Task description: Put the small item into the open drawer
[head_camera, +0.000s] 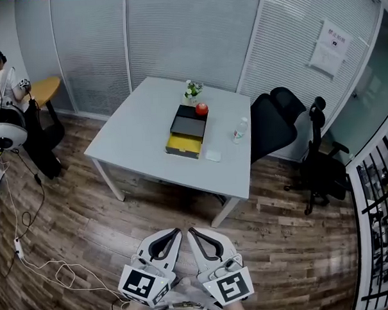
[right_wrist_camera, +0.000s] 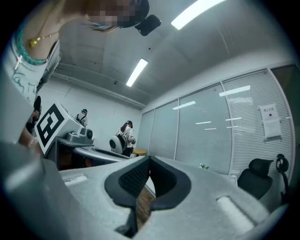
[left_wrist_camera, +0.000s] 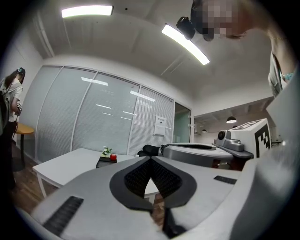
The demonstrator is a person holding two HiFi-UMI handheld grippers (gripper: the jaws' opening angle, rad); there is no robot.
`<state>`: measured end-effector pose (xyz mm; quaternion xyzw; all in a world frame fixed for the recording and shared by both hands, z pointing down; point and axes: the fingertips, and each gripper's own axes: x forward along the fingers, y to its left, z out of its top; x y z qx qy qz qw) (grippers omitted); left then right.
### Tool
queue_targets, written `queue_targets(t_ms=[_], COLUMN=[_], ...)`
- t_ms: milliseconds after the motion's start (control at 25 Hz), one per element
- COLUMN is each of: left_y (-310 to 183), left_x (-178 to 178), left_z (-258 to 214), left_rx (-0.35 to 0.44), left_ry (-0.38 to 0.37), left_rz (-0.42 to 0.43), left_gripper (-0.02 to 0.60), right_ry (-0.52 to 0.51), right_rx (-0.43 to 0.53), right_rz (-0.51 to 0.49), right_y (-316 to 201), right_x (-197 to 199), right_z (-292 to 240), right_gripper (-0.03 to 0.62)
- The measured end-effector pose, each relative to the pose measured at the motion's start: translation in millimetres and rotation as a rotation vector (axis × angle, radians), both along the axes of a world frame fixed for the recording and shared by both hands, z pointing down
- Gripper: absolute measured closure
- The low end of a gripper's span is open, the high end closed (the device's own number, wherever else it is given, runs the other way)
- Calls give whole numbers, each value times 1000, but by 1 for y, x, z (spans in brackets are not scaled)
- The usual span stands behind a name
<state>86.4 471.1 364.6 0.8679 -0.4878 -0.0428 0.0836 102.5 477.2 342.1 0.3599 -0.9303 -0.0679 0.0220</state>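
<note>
Both grippers closed and empty, well short of the table; red item sits outside the drawer.
Head view: left gripper (head_camera: 177, 231) and right gripper (head_camera: 191, 231) are side by side over the wooden floor, well apart from the white table (head_camera: 135, 137). A black drawer unit (head_camera: 190, 122) stands toward the table's far edge, its yellow open drawer (head_camera: 184, 144) pulled toward the near edge. The small red item (head_camera: 201, 109) rests on the unit's top, at its far right corner. Left gripper view: jaw tips meet with nothing between them; the red item (left_wrist_camera: 112, 157) shows far off on the table. Right gripper view: jaw tips together, nothing held.
</note>
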Motion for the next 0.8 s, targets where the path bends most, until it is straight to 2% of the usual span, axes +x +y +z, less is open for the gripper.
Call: queue_targets(t_ms=[200,480,800], left_y=[-38,-110,-174], left_x=[-13,-24,-44], left_z=[4,6,6], left_rx=[-3,7,4], left_ry=[0,-18,-16], left_rz=[20,110,166], left_gripper=[584,584,584], right_ry=[-1,-2,33], right_rx=[-2,-7,1], right_rz=[17,86,130], right_y=[-35,-105,-167], right_x=[-13,-27,-47], right_z=[3,1,2], right_gripper=[591,591,591])
